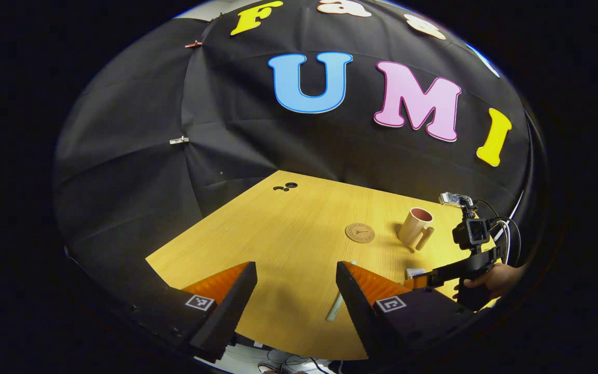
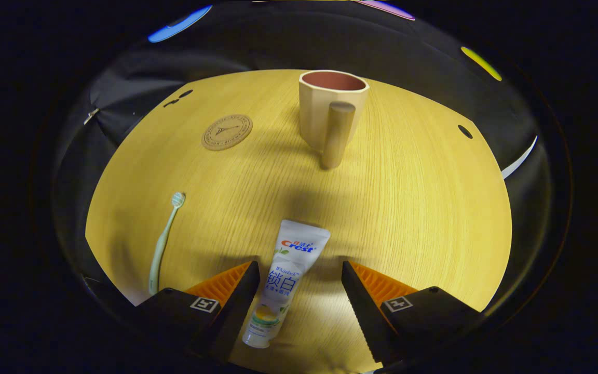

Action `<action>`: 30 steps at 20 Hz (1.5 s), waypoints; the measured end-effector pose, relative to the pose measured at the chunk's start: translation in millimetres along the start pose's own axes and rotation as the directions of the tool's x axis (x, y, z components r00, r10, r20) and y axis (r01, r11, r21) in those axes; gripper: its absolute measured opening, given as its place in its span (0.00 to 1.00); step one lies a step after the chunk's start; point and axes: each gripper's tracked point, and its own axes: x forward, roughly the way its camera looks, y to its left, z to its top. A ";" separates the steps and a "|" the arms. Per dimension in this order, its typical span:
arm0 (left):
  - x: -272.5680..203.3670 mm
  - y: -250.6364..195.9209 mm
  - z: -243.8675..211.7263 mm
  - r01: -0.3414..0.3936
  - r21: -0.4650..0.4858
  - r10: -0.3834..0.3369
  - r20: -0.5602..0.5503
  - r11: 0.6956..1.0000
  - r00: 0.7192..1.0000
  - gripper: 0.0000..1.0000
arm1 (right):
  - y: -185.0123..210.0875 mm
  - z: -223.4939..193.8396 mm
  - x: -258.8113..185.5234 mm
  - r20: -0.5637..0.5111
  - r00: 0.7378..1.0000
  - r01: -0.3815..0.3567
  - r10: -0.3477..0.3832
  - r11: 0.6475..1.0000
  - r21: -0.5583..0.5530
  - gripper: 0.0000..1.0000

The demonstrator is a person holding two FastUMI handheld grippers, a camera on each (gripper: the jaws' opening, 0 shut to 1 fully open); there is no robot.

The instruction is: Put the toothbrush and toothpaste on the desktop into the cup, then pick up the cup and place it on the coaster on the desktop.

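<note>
Right gripper (image 2: 295,291): jaws spread wide, low over the toothpaste (image 2: 281,283), which lies flat on the desktop (image 2: 423,208) between the fingers, nearer the left one. Judgement: centre over the tube, then close across its width.
Left gripper (image 1: 295,291): also spread, holding nothing.
Toothbrush (image 2: 162,244) lies flat at 9 o'clock of the tube.
Cup (image 2: 330,106) stands upright at 12 o'clock, handle toward camera; what shows of its interior looks empty.
Coaster (image 2: 227,132) at 11 o'clock, bare.
</note>
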 end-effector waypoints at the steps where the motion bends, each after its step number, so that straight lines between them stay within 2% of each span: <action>1: -0.5 -1.2 -1.5 0.004 0.005 -0.004 -0.005 1.000 1.000 0.97 | 1.3 -4.2 2.0 -0.012 1.000 -0.001 0.001 1.000 0.000 0.98; 5: 3.5 -8.4 0.8 0.027 0.029 -0.027 -0.004 0.999 1.000 0.97 | 4.8 -2.6 3.4 -0.010 1.000 0.009 -0.009 1.000 0.014 0.96; 6: 4.5 -10.2 2.1 0.034 0.035 -0.034 -0.004 0.999 0.999 0.97 | 5.9 -4.2 2.7 -0.022 1.000 0.012 -0.012 1.000 0.020 0.90; 8: 5.2 -12.7 3.5 0.045 0.046 -0.045 0.000 0.998 0.999 0.97 | 9.8 -6.8 2.8 -0.045 0.999 0.014 -0.012 1.000 0.024 0.65; 9: 5.9 -13.9 4.4 0.049 0.050 -0.049 0.002 0.998 0.999 0.97 | 11.7 -7.1 2.9 -0.053 0.999 0.011 -0.010 1.000 0.023 0.64; 10: 5.4 -15.4 5.0 0.054 0.054 -0.054 0.002 0.997 0.999 0.97 | 13.2 -8.2 1.8 -0.057 0.998 0.005 -0.004 1.000 0.019 0.58; 13: 8.6 -19.6 0.6 0.074 0.064 -0.074 -0.009 0.995 0.997 0.97 | 16.8 -10.2 2.3 -0.062 0.998 -0.014 0.013 1.000 -0.013 0.29; 14: 10.0 -21.4 -1.7 0.083 0.067 -0.082 -0.021 0.994 0.996 0.97 | 18.3 -10.6 1.5 -0.062 0.998 -0.035 0.033 0.999 -0.029 0.34; 15: 12.7 -24.3 -6.6 0.099 0.067 -0.097 -0.036 0.993 0.995 0.97 | 19.5 -10.1 0.4 -0.064 0.996 -0.059 0.055 0.997 -0.049 0.31; 18: 27.8 -34.7 -23.0 0.152 0.068 -0.144 -0.109 0.986 0.984 0.97 | 16.6 -9.3 0.0 -0.051 0.993 -0.109 0.105 0.992 -0.064 0.31; 19: 34.9 -38.8 -29.1 0.171 0.072 -0.160 -0.138 0.983 0.977 0.98 | 15.4 -12.3 -3.0 -0.052 0.992 -0.117 0.114 0.992 -0.049 0.19; 20: 42.6 -42.6 -35.7 0.189 0.079 -0.173 -0.168 0.979 0.970 0.98 | 13.8 -13.7 -3.7 -0.053 0.991 -0.124 0.122 0.992 -0.037 0.25; 21: 52.0 -46.9 -42.6 0.206 0.087 -0.185 -0.202 0.975 0.962 0.98 | 10.1 -14.0 -4.9 -0.045 0.991 -0.127 0.126 0.991 -0.034 0.24; 22: 60.5 -50.8 -49.9 0.224 0.094 -0.197 -0.237 0.970 0.951 0.98 | 4.1 -12.8 -8.0 -0.029 0.992 -0.124 0.123 0.992 -0.036 0.24; 23: 69.8 -55.5 -59.6 0.243 0.098 -0.208 -0.279 0.965 0.938 0.98 | -1.0 -11.8 -11.6 -0.012 0.992 -0.124 0.123 0.992 -0.038 0.19; 24: 79.2 -58.5 -69.7 0.254 0.101 -0.210 -0.321 0.962 0.923 0.98 | -6.0 -10.6 -16.9 0.005 0.992 -0.126 0.126 0.992 -0.032 0.25; 27: 110.8 -65.8 -103.6 0.269 0.135 -0.185 -0.442 0.954 0.878 0.97 | -19.0 -6.2 -33.7 0.048 0.988 -0.145 0.145 0.989 0.003 0.25; 30: 129.8 -78.0 -125.4 0.289 0.181 -0.160 -0.513 0.940 0.843 0.98 | -31.7 -5.5 -47.7 0.077 0.983 -0.169 0.166 0.985 0.037 0.24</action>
